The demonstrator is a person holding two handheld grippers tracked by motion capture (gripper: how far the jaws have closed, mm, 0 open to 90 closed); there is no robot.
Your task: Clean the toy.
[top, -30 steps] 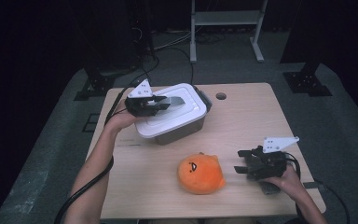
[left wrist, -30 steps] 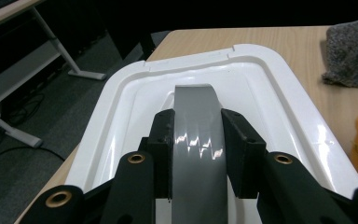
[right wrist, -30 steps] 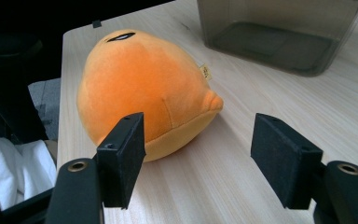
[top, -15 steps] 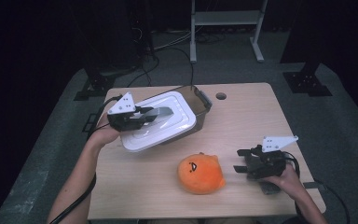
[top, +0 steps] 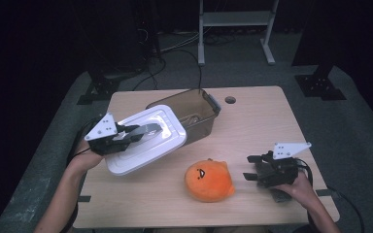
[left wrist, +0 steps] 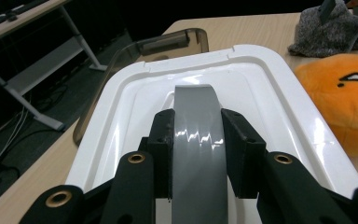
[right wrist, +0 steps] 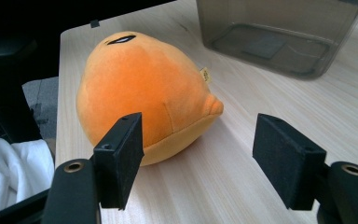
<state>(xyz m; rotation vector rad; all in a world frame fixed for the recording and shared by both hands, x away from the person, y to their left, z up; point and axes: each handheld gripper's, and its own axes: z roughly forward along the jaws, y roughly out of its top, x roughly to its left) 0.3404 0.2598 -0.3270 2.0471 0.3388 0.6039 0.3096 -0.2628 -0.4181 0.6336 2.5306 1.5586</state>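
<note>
A white lid [top: 160, 145] with a grey handle [left wrist: 196, 98] hangs tilted over the table's left side. My left gripper [top: 143, 131] is shut on that handle, and in the left gripper view the pads [left wrist: 163, 140] press on both of its sides. Behind the lid stands the smoky translucent box [top: 194, 109], uncovered. An orange plush toy [top: 209, 180] lies near the front edge. My right gripper [top: 251, 167] rests on the table just right of the plush, open, with nothing between its jaws. In the right gripper view the plush [right wrist: 144, 88] lies ahead and left of that gripper [right wrist: 198, 158].
The wooden table [top: 262, 126] has a round hole [top: 230, 100] at the back. A metal rack [top: 233, 19] and cables lie on the dark floor beyond. A grey glove-like cloth [left wrist: 331, 28] shows by the right hand.
The left gripper has lifted the lid off the box and carried it left and toward the person, so the box now stands uncovered. The right gripper and the plush have stayed put.
</note>
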